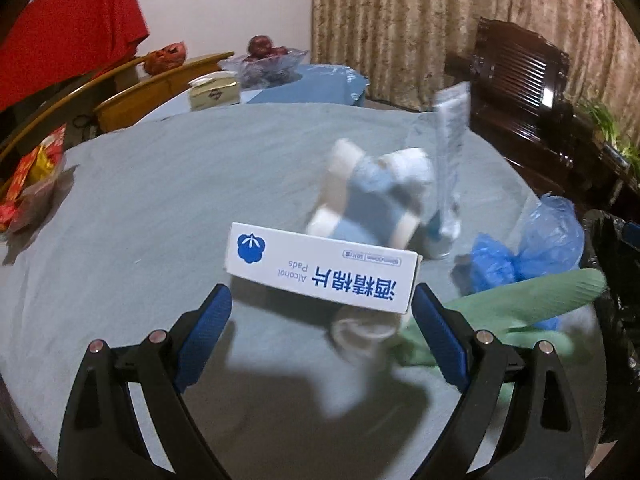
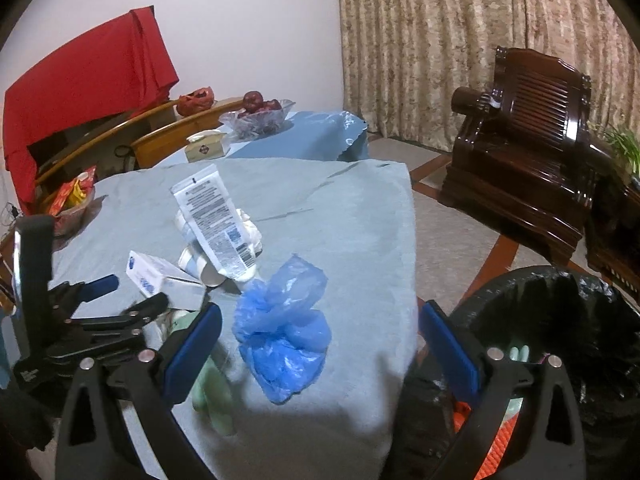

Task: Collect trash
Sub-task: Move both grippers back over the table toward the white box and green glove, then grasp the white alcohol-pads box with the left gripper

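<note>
- Left gripper (image 1: 322, 312): jaws spread wide, nothing clamped; the white alcohol-pad box (image 1: 322, 266) stands just ahead of the gap between the tips, its right end close to the right-hand tip.
- Left of the left jaws: open grey cloth of the table (image 1: 140, 208), bare as far as a basket of red packets (image 1: 30, 188) at the far left edge.
- Beyond the box: a blurred blue-and-white pack (image 1: 372, 196) and an upright white tube (image 1: 450, 160), crowded together.
- Right of the left jaws: a green glove (image 1: 520, 300) passes behind the right-hand tip; the blue plastic bag (image 1: 528, 244) lies past it, near the table's right edge.
- Right gripper (image 2: 320, 332): jaws likewise wide apart and empty; the blue plastic bag (image 2: 284, 328) lies on the cloth between and just ahead of the tips.
- Left of the right jaws: the left gripper (image 2: 104, 308) and box (image 2: 160, 280) crowd that side.
- Right of the right jaws: the table edge (image 2: 412, 240) falls away; the black-lined trash bin (image 2: 560, 308) stands just beside it, mouth open.
</note>
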`<state>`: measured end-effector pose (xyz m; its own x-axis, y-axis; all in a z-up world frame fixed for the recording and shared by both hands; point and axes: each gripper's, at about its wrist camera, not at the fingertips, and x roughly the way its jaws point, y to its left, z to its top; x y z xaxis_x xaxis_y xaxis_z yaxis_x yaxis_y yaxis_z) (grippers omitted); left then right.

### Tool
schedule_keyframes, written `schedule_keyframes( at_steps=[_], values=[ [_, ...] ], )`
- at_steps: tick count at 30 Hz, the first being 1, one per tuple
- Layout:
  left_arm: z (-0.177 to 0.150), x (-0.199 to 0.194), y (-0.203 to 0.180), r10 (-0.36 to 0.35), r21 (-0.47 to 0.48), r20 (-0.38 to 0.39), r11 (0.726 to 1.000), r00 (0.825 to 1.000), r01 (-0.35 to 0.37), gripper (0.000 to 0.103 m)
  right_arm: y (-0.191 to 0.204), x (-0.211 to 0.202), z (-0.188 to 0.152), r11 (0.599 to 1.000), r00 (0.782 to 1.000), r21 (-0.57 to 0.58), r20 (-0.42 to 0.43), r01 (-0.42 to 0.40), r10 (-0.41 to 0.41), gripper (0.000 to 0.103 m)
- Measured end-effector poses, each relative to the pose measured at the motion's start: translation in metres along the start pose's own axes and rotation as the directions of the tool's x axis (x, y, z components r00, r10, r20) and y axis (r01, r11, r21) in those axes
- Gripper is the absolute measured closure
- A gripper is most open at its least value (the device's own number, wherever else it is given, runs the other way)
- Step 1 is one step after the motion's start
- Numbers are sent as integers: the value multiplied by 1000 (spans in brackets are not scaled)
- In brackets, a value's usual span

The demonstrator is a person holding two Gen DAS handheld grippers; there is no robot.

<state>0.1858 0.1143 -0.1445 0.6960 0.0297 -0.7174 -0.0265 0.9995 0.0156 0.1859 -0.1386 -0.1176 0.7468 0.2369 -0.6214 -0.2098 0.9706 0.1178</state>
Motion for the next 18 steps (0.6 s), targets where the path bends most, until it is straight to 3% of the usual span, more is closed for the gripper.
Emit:
schedule_keyframes(
  at_steps=[4, 7, 18],
  values=[
    [-7, 0, 22, 33, -21, -24, 999, 999, -33, 14, 6, 7, 0, 1000, 1000, -1, -7, -10, 10, 6],
    [-8, -5, 31, 0, -53, -18, 999, 1000, -1, 14, 11, 10, 1, 1000, 1000, -2, -6, -13, 13, 6],
    [2, 3, 25, -18, -54, -6, 998, 1000, 18, 14, 12, 9, 4, 1000, 1000, -7, 6, 2, -2, 6]
  ],
)
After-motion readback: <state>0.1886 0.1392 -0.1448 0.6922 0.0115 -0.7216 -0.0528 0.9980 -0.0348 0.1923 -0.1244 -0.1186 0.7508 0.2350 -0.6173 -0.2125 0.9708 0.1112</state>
